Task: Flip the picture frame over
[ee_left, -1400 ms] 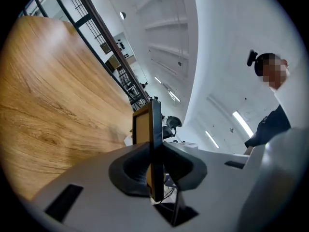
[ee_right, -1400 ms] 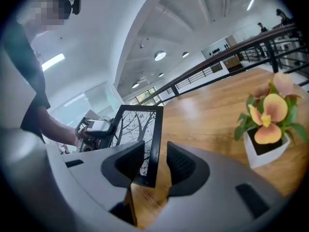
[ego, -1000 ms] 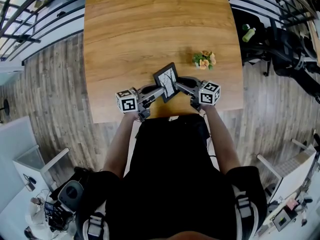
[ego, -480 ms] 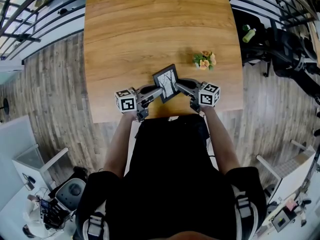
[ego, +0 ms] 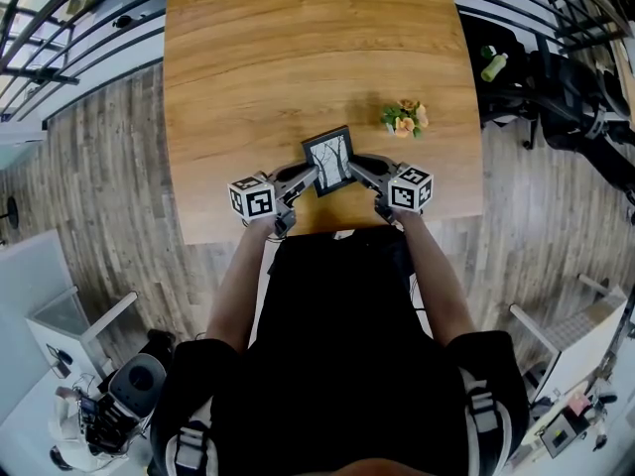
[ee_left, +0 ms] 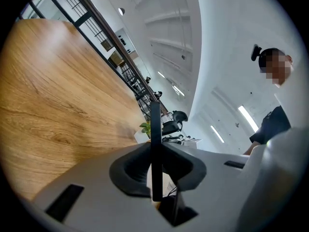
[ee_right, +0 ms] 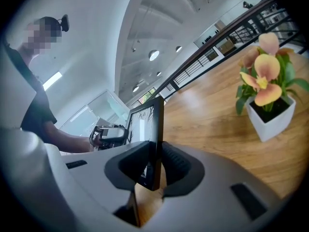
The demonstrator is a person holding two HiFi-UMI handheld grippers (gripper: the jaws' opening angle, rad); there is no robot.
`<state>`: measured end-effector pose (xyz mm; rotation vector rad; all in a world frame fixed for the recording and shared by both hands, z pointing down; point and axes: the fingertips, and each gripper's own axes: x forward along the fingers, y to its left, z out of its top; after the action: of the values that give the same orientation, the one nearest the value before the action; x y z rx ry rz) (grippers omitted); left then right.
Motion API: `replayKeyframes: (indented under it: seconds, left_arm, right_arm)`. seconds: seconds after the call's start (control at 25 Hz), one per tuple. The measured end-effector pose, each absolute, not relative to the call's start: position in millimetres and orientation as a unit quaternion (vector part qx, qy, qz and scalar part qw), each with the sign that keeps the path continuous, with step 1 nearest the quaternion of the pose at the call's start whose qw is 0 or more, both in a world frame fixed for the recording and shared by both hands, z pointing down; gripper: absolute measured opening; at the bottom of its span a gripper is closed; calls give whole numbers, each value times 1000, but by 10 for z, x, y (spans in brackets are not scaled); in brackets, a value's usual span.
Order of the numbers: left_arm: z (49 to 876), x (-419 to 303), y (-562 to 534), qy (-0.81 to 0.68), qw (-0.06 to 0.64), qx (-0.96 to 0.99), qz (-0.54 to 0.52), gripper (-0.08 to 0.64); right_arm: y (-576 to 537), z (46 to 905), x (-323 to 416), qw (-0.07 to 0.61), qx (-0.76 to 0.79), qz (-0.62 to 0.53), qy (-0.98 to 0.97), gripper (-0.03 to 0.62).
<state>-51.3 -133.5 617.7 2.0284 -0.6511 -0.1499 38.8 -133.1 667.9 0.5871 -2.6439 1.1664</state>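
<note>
The flip is mid-way. The black rectangular picture frame (ego: 328, 160), tree print showing, is held tilted by its side edges, near-left of the small white pot of orange flowers (ego: 405, 118). The left hand-held gripper (ego: 310, 175) pinches one edge. The right hand-held gripper (ego: 355, 167), whose jaws have just been closing, pinches the other. Next, both should roll together, turning the print toward the wooden surface (ego: 298, 48). The pot sits close beside that swing.

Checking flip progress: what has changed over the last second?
The picture frame has turned a little and now sits squarer to the table edge. The left gripper and right gripper, clamped on its sides, have just been closing tighter. The flower pot stayed put.
</note>
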Motion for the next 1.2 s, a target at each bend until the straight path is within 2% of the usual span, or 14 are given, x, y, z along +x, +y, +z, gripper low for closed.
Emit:
replayKeyframes:
  seconds: [0.4, 0.96, 1.2]
  left_arm:
    - [6558, -553, -1399, -336, 483, 809, -3, 86]
    - [6943, -632, -1518, -403, 470, 783, 60, 89]
    - [7069, -654, -1530, -413, 442, 790, 98, 92]
  right_arm:
    - [-1325, 6966, 383, 146, 237, 394, -876, 92]
    - [-1355, 7316, 339, 176, 284, 415, -846, 92]
    - [-1346, 7453, 303, 208, 302, 401, -840, 92]
